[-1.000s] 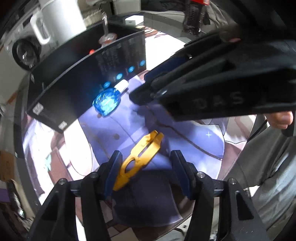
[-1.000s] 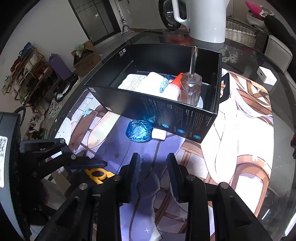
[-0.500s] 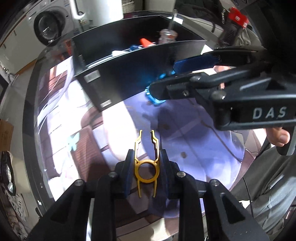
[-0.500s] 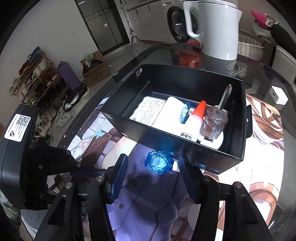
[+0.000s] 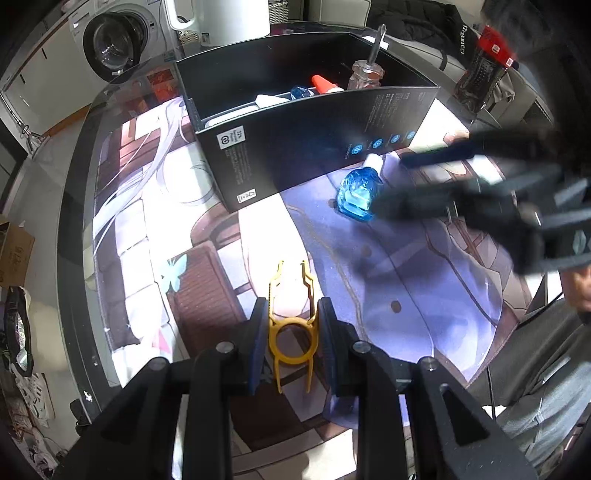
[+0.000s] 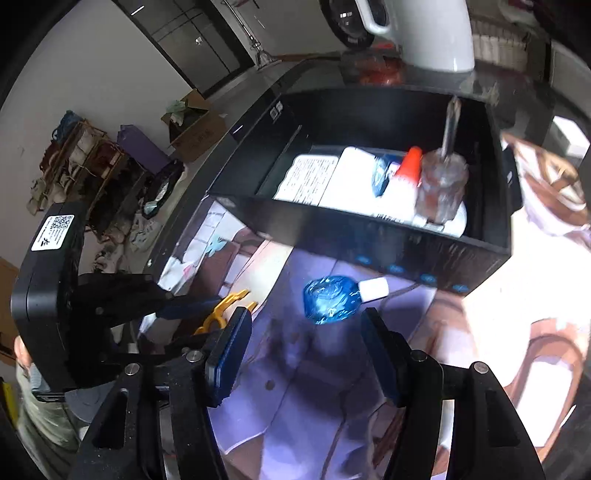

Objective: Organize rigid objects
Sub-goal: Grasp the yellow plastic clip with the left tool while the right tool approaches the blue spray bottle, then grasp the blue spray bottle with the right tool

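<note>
My left gripper [image 5: 291,314] is shut on a yellow plastic clip tool [image 5: 291,325], its two prongs pointing toward the black box [image 5: 295,147]; the tool also shows in the right wrist view [image 6: 221,310], held just above the mat. My right gripper [image 6: 306,343] is open, its jaws wide apart, just short of a small blue bottle [image 6: 332,301] with a white cap that lies on the mat beside the box's near wall [image 6: 369,236]. The bottle also shows in the left wrist view [image 5: 358,194]. The box holds a glue bottle [image 6: 406,173], a screwdriver [image 6: 443,177] and white packets.
A printed mat [image 5: 424,280] covers a round glass table. A white kettle [image 6: 424,29] stands behind the box. A small white block [image 6: 569,136] lies at the far right. A washing machine [image 5: 114,40] and floor clutter [image 6: 92,166] lie beyond the table.
My left gripper closed on the yellow clip tool and lifted it off the mat. My right gripper opened wide and moved toward the blue bottle.
</note>
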### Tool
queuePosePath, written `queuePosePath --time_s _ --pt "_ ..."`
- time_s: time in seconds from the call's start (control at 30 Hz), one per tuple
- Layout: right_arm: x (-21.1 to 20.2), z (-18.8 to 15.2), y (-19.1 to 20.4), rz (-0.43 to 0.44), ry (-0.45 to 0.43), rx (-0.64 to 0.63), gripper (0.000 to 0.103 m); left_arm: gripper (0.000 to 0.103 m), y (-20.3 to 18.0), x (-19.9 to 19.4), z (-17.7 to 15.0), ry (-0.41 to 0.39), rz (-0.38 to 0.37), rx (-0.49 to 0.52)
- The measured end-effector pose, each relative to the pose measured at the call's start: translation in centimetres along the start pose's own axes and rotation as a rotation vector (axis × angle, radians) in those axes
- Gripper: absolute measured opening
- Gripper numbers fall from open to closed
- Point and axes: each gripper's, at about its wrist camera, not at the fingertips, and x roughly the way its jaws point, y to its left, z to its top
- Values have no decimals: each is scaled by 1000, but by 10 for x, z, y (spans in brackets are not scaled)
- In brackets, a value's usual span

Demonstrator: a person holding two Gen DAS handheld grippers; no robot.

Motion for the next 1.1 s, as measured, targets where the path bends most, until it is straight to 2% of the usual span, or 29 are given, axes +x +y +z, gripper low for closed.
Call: queuePosePath --time_s 0.03,0.07,0.17,0.2,0.3,0.43,0.57,0.73,0.8,0.87,0.93,0.97,1.03,1.07,1.1 --pt "-5 4 6 -43 -52 -52 64 25 0 0 0 0 1 -2" --pt "-5 6 8 -46 -68 -73 69 25 2 1 2 1 1 -5" --pt "10 11 10 18 -41 -65 70 25 2 2 3 1 6 -6" --pt "15 10 12 16 -30 -66 70 25 1 1 3 1 8 -6" --pt "25 12 13 -64 -17 -72 70 25 -1 2 4 2 12 -2" --pt "26 7 14 -99 18 -66 70 25 -2 1 3 1 14 0" --pt "29 -4 -2 -93 54 -13 69 25 -3 1 4 1 16 3" --pt "23 4 -20 45 7 177 71 25 -7 1 6 3 16 9" --pt "27 7 -20 45 6 212 72 25 -8 1 5 2 18 11" --pt "29 12 -13 -4 -8 181 72 25 -7 1 5 2 13 6" --pt "32 13 -3 -63 -2 146 65 25 -5 0 5 0 11 -1" --pt "33 13 0 -98 4 124 54 25 -6 0 4 -2 11 -5" --pt "33 10 5 -130 24 73 44 25 -8 1 4 -5 21 -3" --pt "32 8 7 -136 41 49 32 24 -8 1 4 -6 21 -2" --pt "31 6 9 -152 54 20 25 24 -9 1 5 -6 15 -5"
